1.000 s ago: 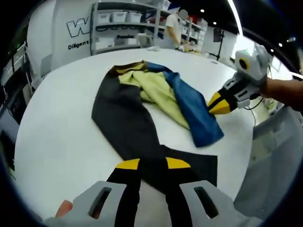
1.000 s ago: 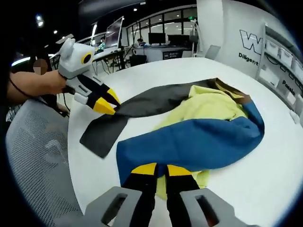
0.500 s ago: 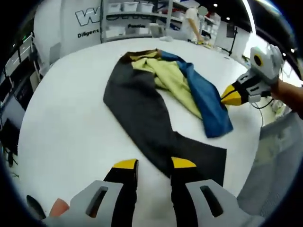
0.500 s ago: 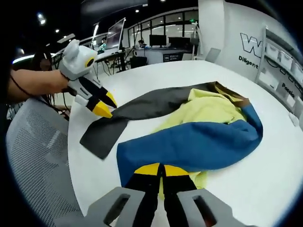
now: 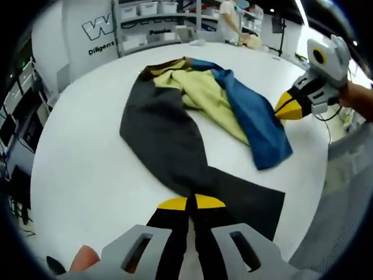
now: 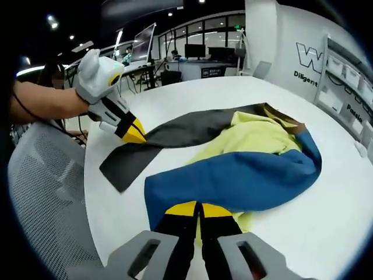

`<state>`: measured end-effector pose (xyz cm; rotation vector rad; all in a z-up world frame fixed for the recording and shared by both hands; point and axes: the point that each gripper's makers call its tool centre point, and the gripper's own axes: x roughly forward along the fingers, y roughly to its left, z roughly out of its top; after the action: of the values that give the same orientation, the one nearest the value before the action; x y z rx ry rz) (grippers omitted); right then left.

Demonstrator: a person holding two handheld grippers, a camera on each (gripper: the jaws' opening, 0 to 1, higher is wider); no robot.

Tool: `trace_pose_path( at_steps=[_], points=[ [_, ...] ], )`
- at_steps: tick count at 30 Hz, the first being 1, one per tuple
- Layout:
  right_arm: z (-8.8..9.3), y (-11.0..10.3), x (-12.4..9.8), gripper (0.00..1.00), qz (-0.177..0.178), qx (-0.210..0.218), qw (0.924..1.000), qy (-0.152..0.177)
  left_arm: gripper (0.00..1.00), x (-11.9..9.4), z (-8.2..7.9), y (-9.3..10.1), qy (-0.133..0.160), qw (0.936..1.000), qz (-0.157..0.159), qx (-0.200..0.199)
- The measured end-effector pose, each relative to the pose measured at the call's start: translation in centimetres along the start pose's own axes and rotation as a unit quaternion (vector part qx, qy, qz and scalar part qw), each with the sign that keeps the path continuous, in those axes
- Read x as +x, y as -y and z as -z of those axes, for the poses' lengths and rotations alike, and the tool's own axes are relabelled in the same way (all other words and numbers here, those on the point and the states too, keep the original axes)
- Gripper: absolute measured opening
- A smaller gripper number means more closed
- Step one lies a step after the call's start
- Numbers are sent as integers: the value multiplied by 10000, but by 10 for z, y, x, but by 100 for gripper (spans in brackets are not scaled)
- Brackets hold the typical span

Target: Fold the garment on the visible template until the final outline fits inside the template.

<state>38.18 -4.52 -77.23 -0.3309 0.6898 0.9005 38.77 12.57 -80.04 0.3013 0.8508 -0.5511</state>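
Observation:
A pair of trousers lies spread on the white round table (image 5: 81, 175). It has a dark grey leg (image 5: 169, 146), a blue leg (image 5: 256, 119) and yellow fabric (image 5: 204, 96) bunched between them. My left gripper (image 5: 191, 203) is shut on the grey leg near its hem, and the right gripper view catches it (image 6: 136, 135) pinching that leg's edge. My right gripper (image 6: 195, 209) is shut on the hem of the blue leg (image 6: 245, 178), with yellow fabric (image 6: 256, 137) behind. From the left gripper view, the right gripper (image 5: 287, 109) sits at the blue leg's side.
A grey mesh chair (image 6: 41, 198) stands against the table's near edge and shows again (image 5: 349, 192) on the right. Shelves with white bins (image 5: 145, 23) and a person (image 5: 230, 17) are beyond the table. Desks with monitors (image 6: 192, 49) fill the far room.
My left gripper, open and straddling the grey leg half a second ago, has shut on it. The right gripper stays shut on the blue hem.

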Motion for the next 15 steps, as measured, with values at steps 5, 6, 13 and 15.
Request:
trace_pose_path(
  at_steps=[5, 6, 13, 15],
  points=[
    [3, 6, -8, 0, 77, -40, 10000, -16, 1, -5, 3, -7, -7, 10000, 31, -74],
    [5, 8, -10, 0, 95, -45, 9999, -44, 1, -6, 4, -10, -13, 10000, 25, -88],
    [18, 16, -21, 0, 210, -123, 9995, -209, 1, -11, 5, -14, -27, 10000, 30, -84],
    [22, 19, -25, 0, 257, -176, 9992, -261, 1, -12, 6, -15, -44, 10000, 34, -65]
  ],
)
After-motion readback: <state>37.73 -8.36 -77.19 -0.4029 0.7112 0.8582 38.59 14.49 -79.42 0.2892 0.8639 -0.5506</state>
